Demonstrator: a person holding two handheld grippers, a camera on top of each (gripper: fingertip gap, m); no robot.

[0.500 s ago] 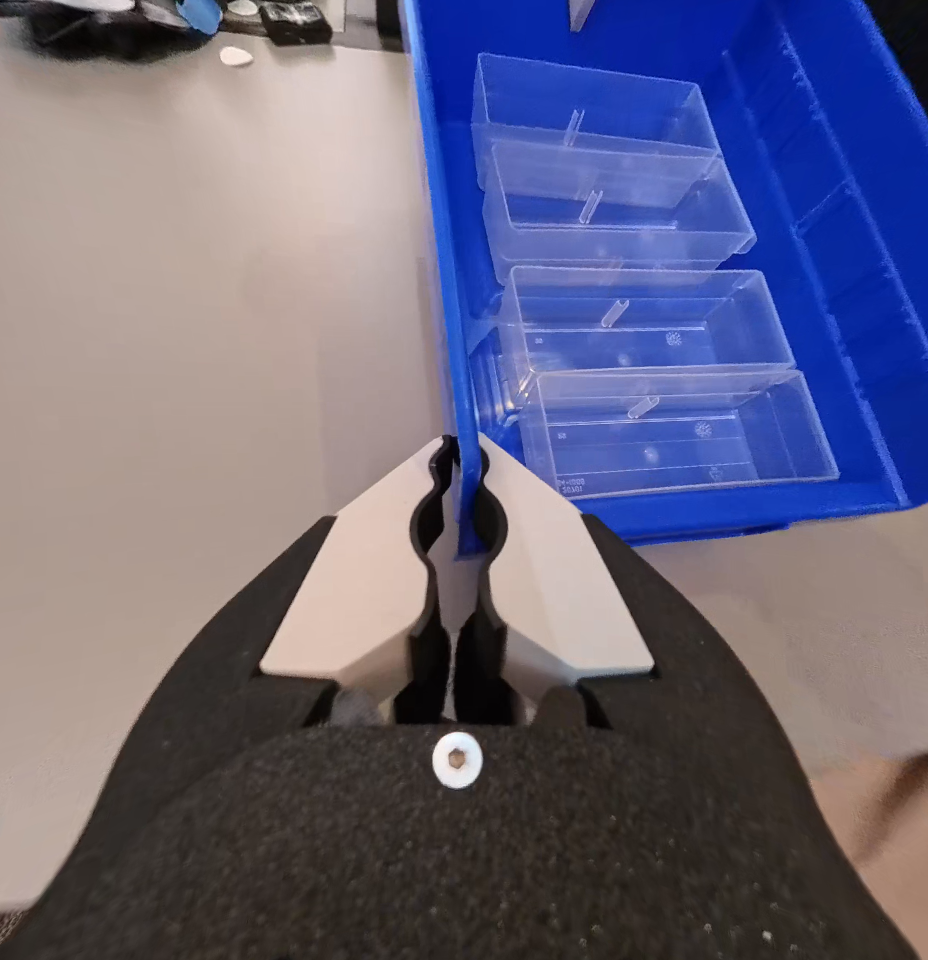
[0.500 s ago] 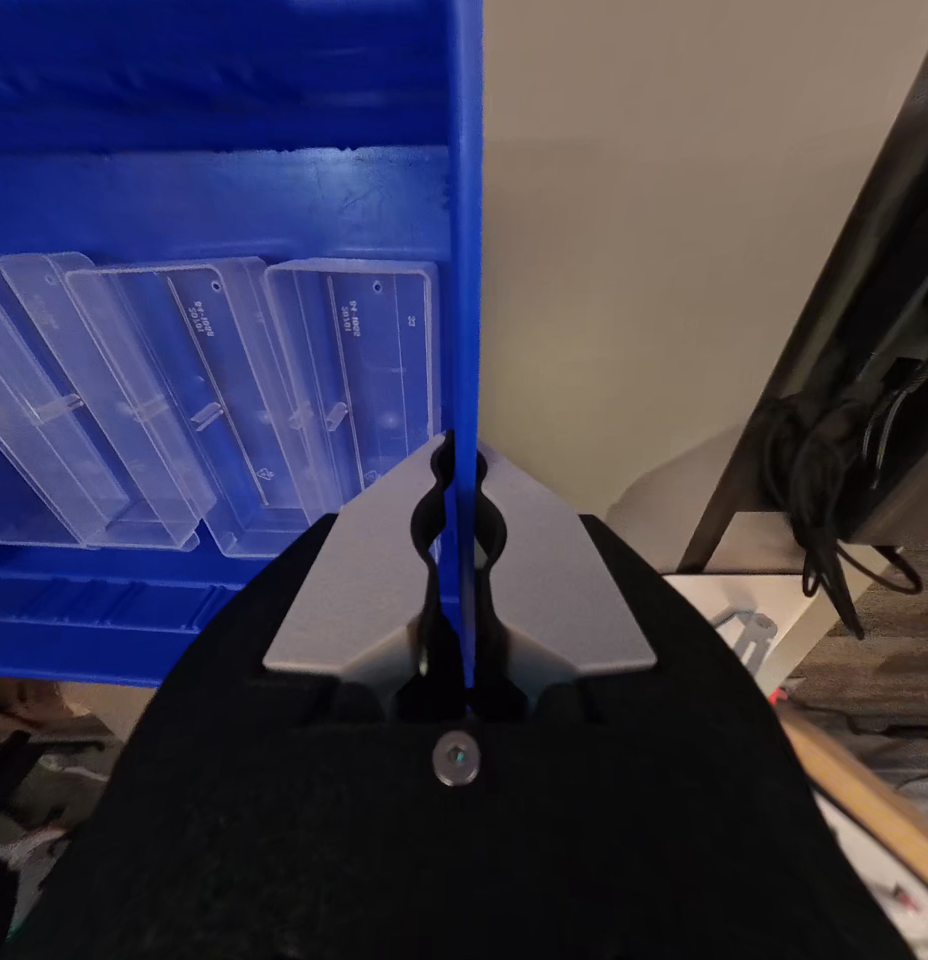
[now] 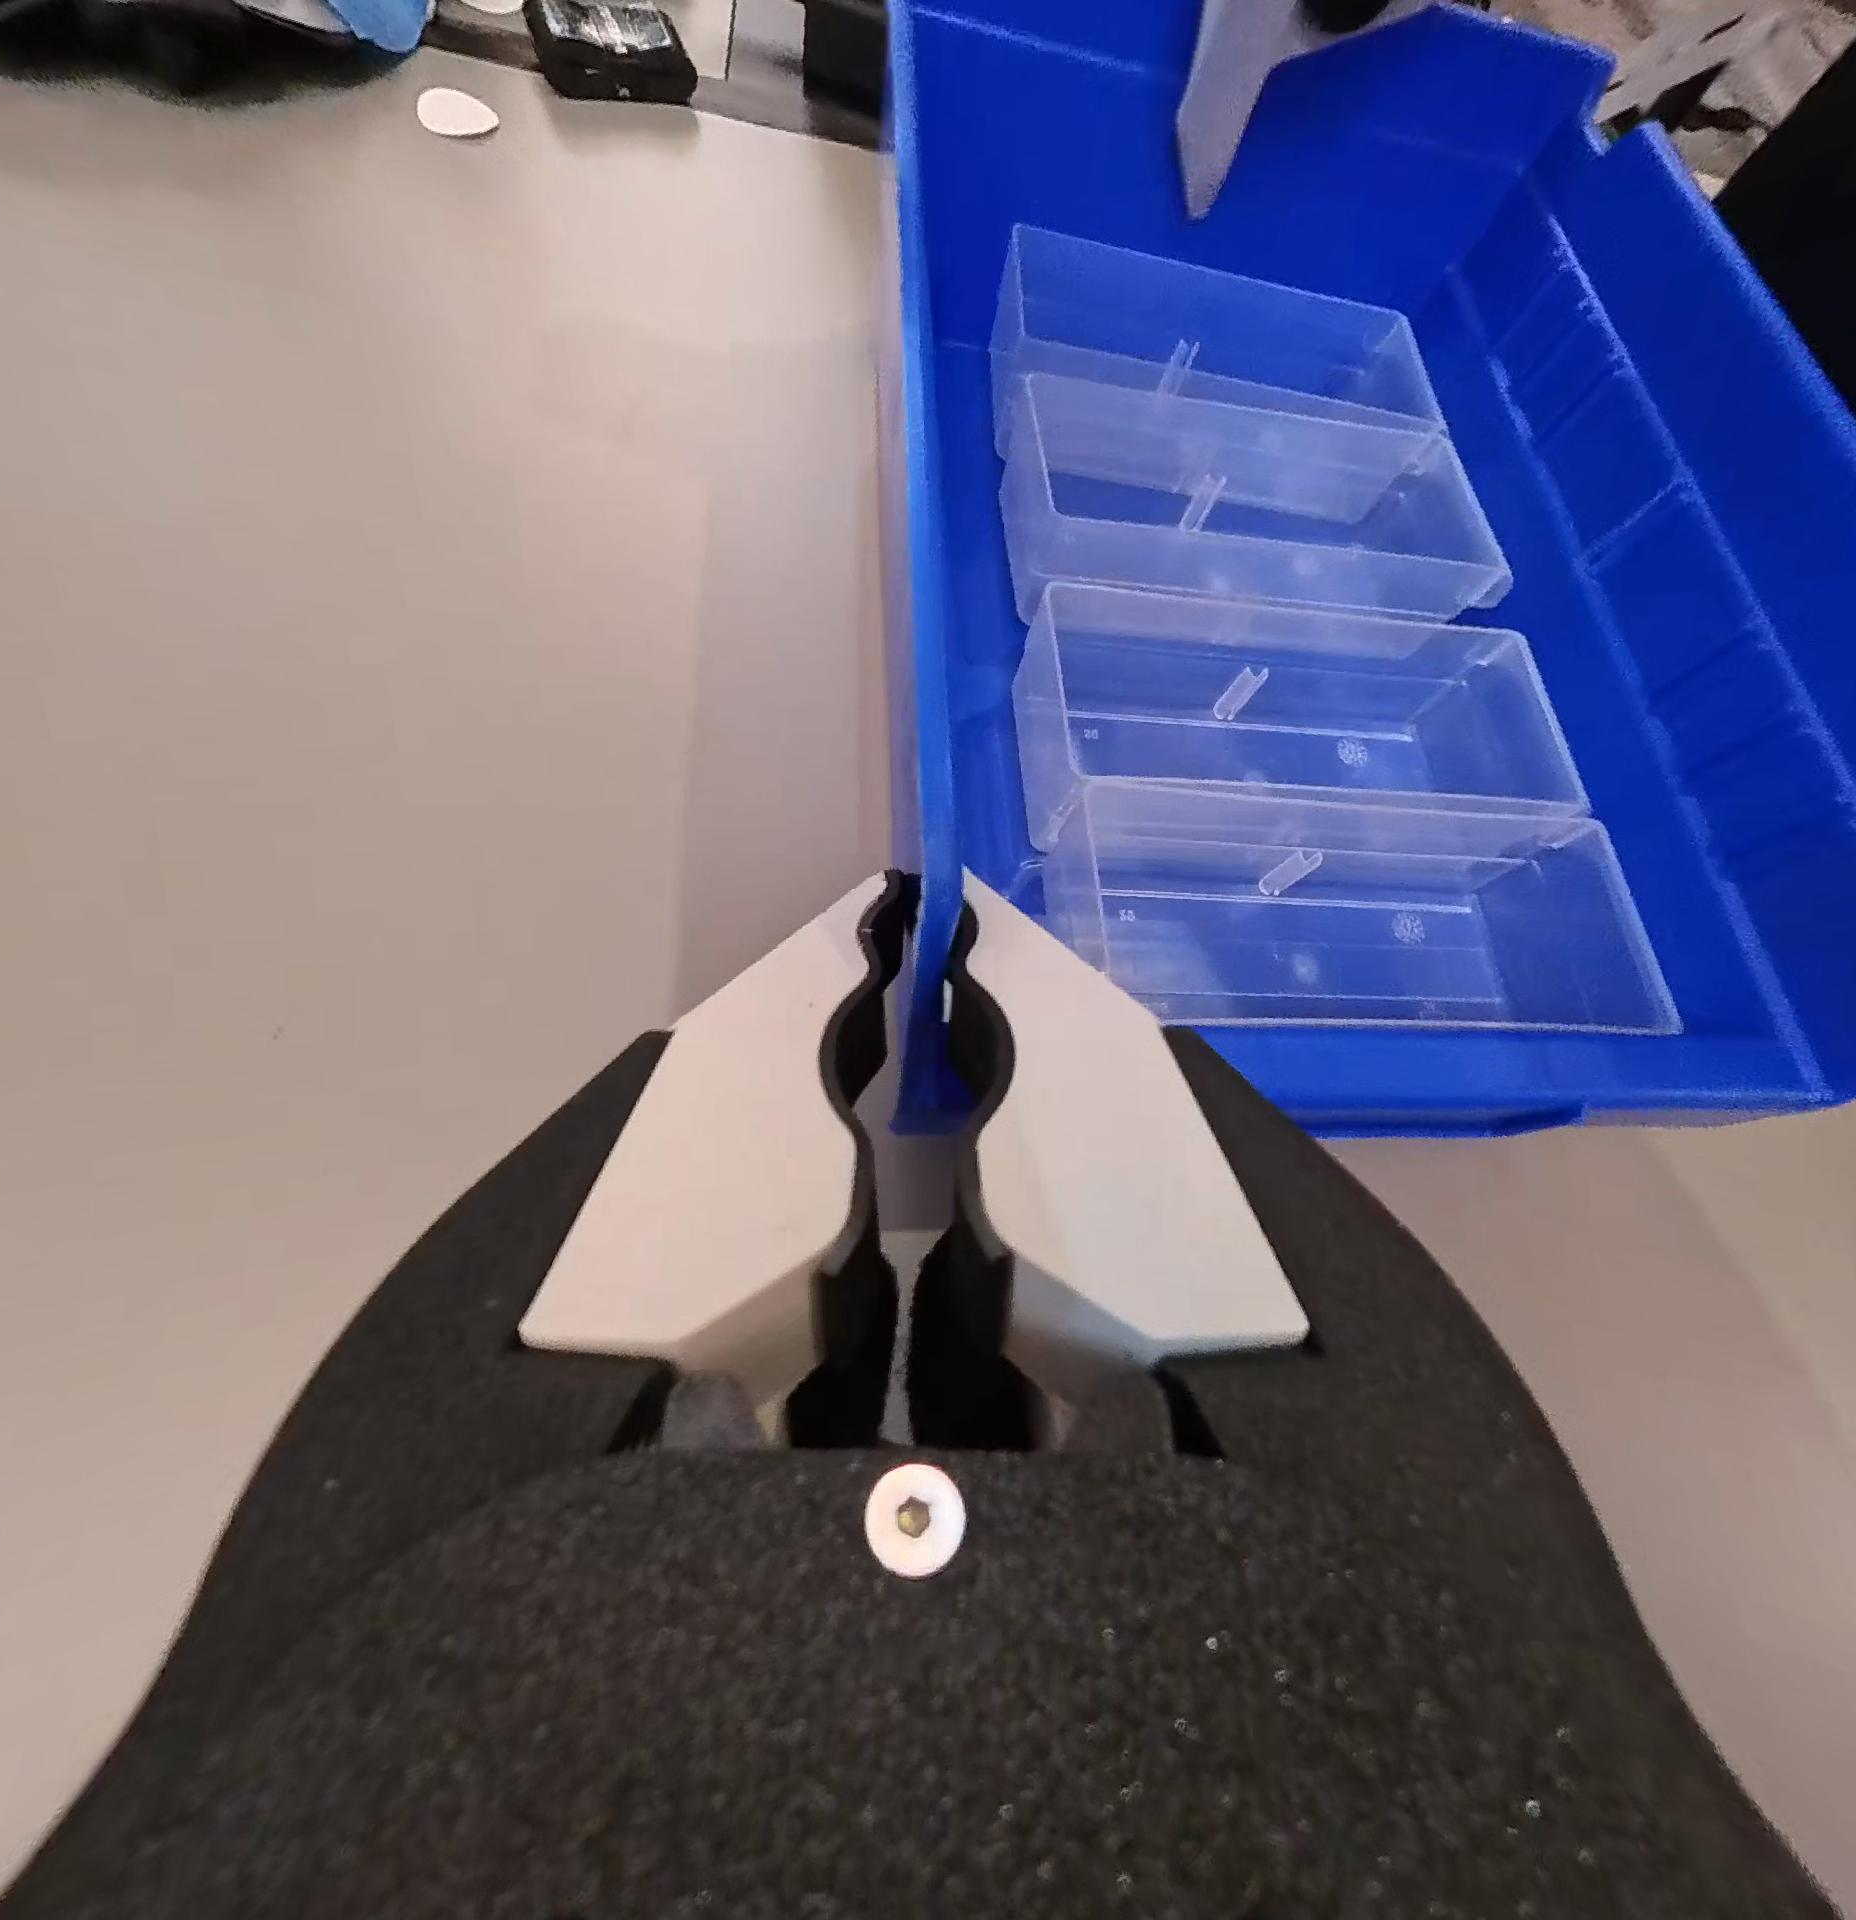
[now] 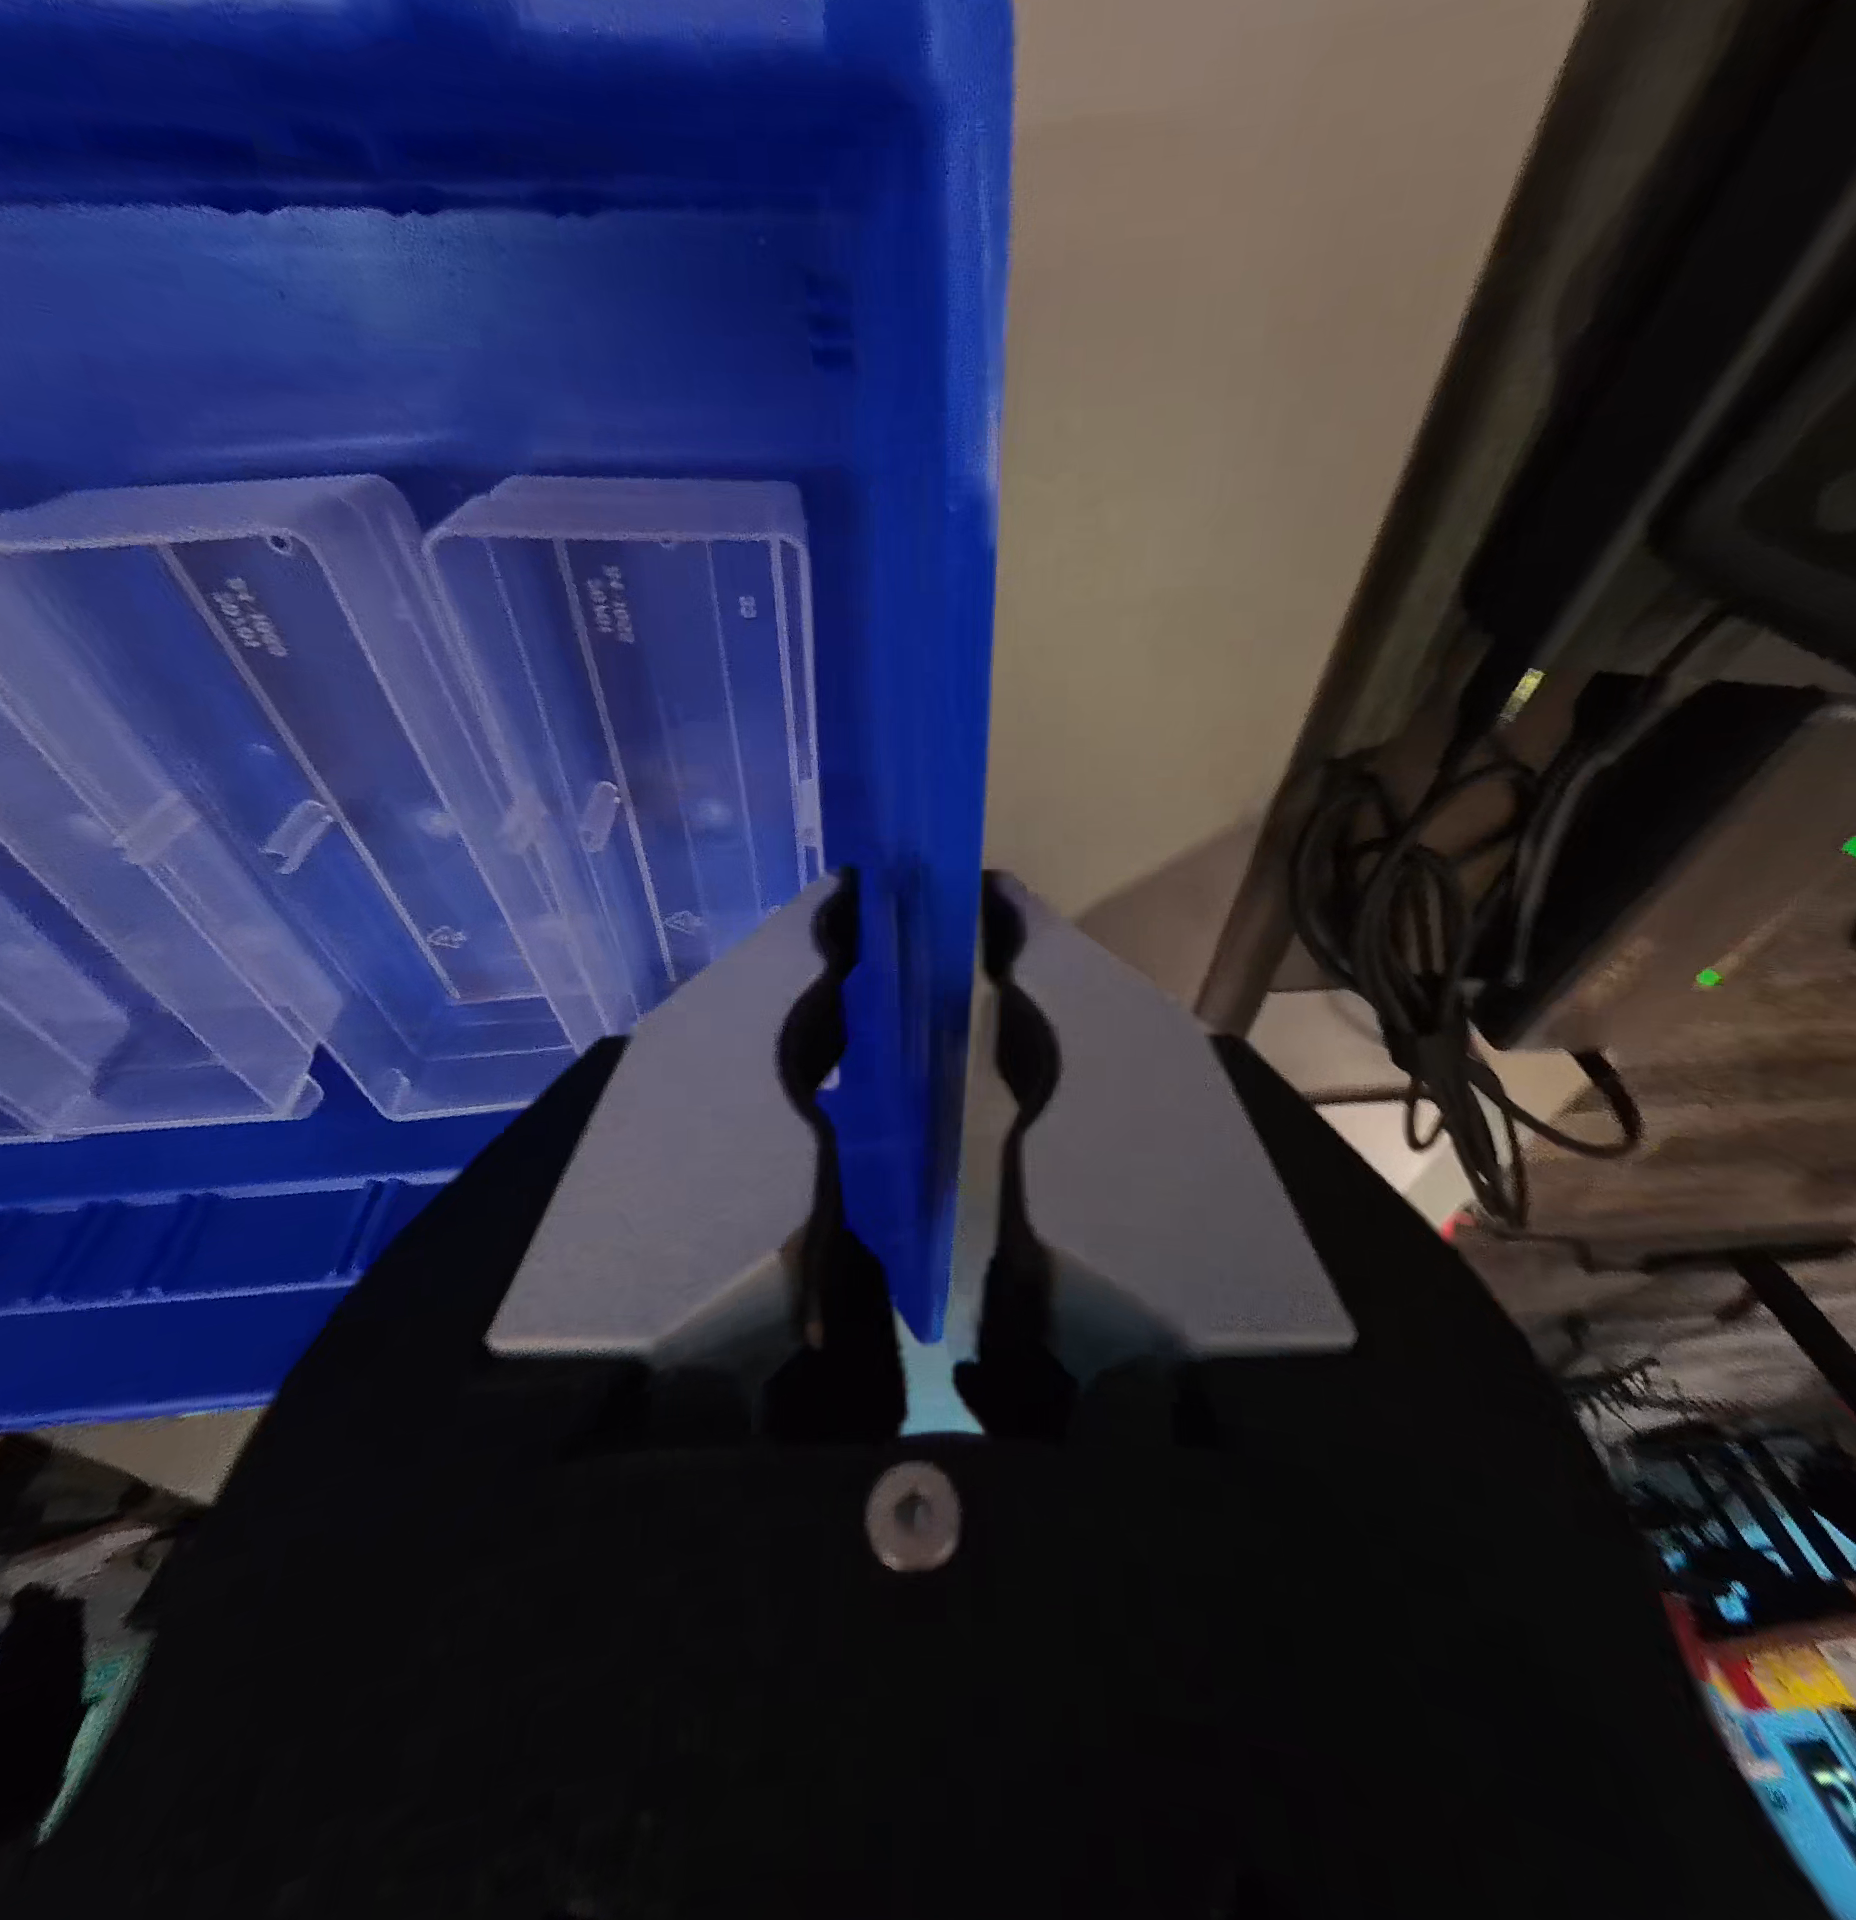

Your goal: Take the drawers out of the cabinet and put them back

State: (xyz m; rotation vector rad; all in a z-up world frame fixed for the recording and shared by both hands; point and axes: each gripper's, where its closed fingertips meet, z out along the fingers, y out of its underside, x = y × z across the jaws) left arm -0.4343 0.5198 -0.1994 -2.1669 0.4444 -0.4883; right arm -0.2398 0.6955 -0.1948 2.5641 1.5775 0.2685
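Deep blue plastic bin (image 3: 1682, 436) holding four clear rectangular plastic drawers (image 3: 1308, 717); left gripper (image 3: 929, 904) jaws pinch its wall, right gripper (image 4: 919, 883) jaws straddle the opposite wall, slightly parted.

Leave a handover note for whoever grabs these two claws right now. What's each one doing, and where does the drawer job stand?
Left claw: shut on one side wall of the blue bin.
Right claw: open, straddling the opposite wall with gaps on both sides.
Things: four clear drawers lie in the bin, open side up, on the table. The cabinet is not in view.
Done: these drawers are out of the cabinet.
Left: probably let go of the bin, then return each drawer to the cabinet.
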